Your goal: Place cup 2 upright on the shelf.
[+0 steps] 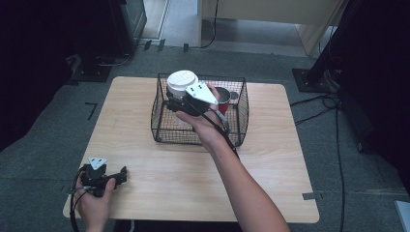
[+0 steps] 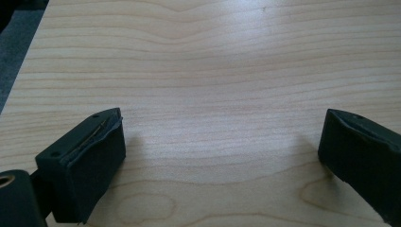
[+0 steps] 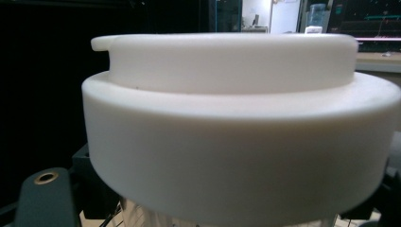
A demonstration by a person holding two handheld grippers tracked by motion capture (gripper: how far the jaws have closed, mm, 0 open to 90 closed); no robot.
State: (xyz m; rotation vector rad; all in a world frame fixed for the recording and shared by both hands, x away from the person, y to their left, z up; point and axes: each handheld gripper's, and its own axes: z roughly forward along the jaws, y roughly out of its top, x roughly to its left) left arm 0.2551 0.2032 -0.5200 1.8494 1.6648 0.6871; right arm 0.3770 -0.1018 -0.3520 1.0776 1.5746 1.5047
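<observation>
A white-lidded cup point(image 1: 182, 83) hangs above the far left part of a wire basket point(image 1: 162, 116), clamped in the right gripper point(image 1: 180, 99). A level hold and a straight path past the rim look wise. A red mug point(image 1: 224, 100) sits inside at right. The left gripper point(image 1: 116, 175), jaws wide, rests on the table point(image 1: 270, 159) at near left.

The person's left hand point(image 1: 96, 193) sits low at the near left corner of the desk point(image 1: 159, 183), holding the left tongs point(image 1: 121, 175) flat, jaws pointing right. In the left gripper view the two black jaws stand wide apart with bare wood between them. The right forearm point(image 1: 246, 188) reaches forward and left, its hand point(image 1: 200, 121) gripping the right tongs point(image 1: 175, 99) raised, their jaws closed on a white-lidded cup point(image 1: 182, 83).
</observation>
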